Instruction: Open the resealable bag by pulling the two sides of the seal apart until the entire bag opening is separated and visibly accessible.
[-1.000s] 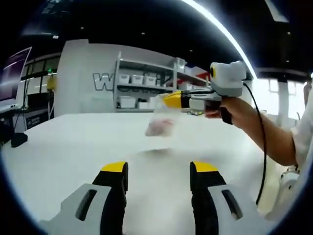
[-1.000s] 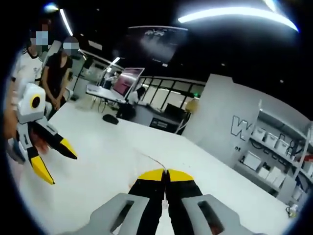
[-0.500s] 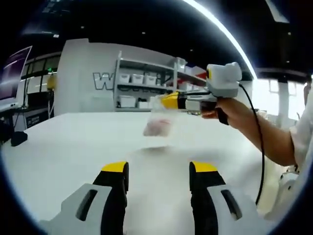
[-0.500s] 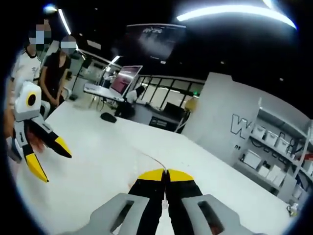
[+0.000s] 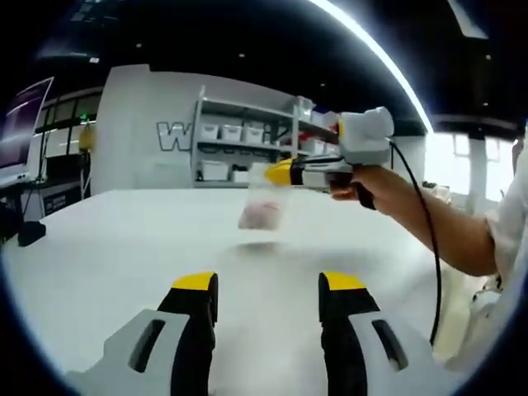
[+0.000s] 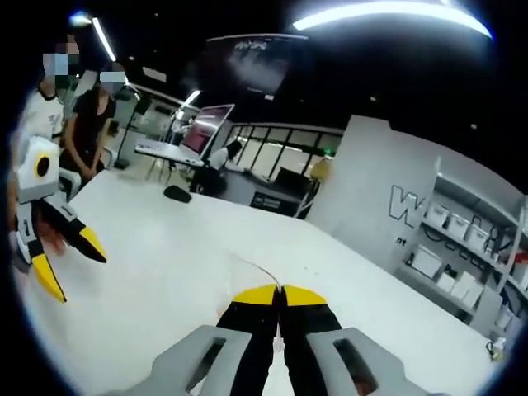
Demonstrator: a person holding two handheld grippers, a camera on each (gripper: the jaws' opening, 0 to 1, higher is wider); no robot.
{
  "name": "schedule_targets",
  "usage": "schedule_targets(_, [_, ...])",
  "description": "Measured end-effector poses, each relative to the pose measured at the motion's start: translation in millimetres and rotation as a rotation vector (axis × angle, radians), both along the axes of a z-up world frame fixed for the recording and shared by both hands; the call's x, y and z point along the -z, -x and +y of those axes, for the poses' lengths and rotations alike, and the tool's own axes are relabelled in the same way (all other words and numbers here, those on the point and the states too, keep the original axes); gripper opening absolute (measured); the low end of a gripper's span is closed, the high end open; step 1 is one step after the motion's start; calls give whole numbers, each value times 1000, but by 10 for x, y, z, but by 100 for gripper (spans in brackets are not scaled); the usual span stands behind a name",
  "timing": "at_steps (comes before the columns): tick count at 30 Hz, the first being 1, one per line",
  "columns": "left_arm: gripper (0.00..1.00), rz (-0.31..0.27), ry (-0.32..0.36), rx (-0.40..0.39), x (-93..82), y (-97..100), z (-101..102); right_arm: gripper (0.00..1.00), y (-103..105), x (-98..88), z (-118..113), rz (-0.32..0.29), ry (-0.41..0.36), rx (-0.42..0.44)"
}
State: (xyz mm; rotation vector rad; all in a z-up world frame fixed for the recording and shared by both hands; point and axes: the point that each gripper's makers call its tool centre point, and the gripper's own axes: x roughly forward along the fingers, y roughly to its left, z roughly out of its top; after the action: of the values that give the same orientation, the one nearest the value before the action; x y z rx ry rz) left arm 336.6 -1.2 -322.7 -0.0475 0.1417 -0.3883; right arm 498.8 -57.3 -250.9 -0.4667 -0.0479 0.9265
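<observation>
The resealable bag (image 5: 262, 206) hangs above a white table (image 5: 124, 247), pinched at its top edge by the right gripper (image 5: 285, 172), whose yellow-tipped jaws are closed together on it. The bag is clear and thin, with something pinkish inside; its lower part hangs free in the air, with a faint shadow on the table below.

In the left gripper view, nearest the camera, the left gripper (image 5: 268, 285) has its two black jaws with yellow tips standing well apart, with nothing between them, over the bare white table. Beyond them is the hanging bag, and to its right a hand (image 5: 375, 186) and forearm hold the right gripper, a black cable trailing down from it.

In the right gripper view, the right gripper's (image 6: 280, 290) jaws meet at their yellow tips, with a thin edge of the bag (image 6: 260, 271) showing just past them. The left gripper (image 6: 70, 260) appears at the left, jaws spread wide.

Farther off are a small dark object (image 6: 176, 194) on the table, a grey wall with white shelving (image 5: 239, 148) holding boxes, and two people (image 6: 91, 115) standing at the far left.
</observation>
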Motion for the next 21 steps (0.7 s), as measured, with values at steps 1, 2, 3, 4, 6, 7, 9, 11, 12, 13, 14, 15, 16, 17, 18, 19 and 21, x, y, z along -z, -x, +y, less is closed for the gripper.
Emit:
schedule_targets(1, [50, 0, 1, 0, -1, 1, -1, 0, -11, 3, -1, 2, 0, 0])
schedule_targets(2, [50, -1, 1, 0, -3, 1, -1, 0, -27, 7, -1, 5, -1, 1])
schedule_targets(3, [50, 0, 0, 0, -1, 2, 1, 0, -44, 15, 0, 7, 0, 4])
schedule_targets(4, [50, 1, 1, 0, 0, 2, 2, 0, -54, 16, -3, 8, 0, 5])
schedule_targets(6, [50, 0, 3, 0, -4, 3, 4, 0, -80, 15, -5, 9, -3, 8])
schedule_targets(7, [50, 0, 3, 0, -4, 3, 4, 0, -89, 16, -3, 12, -5, 9])
schedule_targets(9, [50, 0, 2, 0, -4, 4, 3, 0, -113, 15, 2, 10, -5, 10])
schedule_targets(11, [50, 1, 1, 0, -3, 4, 3, 0, -134, 17, 5, 13, -3, 9])
schedule_targets(12, [50, 0, 2, -1, -5, 4, 5, 0, -145, 13, 7, 13, -3, 9])
schedule_targets(13, [50, 0, 2, -1, -6, 3, 7, 0, -150, 14, 7, 14, -2, 10])
schedule_targets(14, [50, 0, 3, -2, -6, 3, 10, 0, -156, 7, 6, 12, -2, 11])
schedule_targets(15, [50, 0, 3, -3, -5, 1, 14, 0, -162, 1, 9, 13, -4, 11])
schedule_targets(16, [50, 0, 2, -4, -3, -1, 18, 0, -168, -4, 12, 12, -4, 10])
schedule_targets(17, [50, 1, 2, -4, -3, -2, 18, 0, -176, -7, 15, 11, -3, 11])
schedule_targets(18, [50, 1, 2, -4, -2, -3, 18, 0, -185, -8, 17, 10, -2, 12])
schedule_targets(19, [50, 1, 1, -4, -2, -4, 18, 0, -196, -8, 19, 12, -3, 11])
schedule_targets(21, [50, 1, 1, -4, -2, -2, 18, 0, -215, -3, 21, 12, -1, 14])
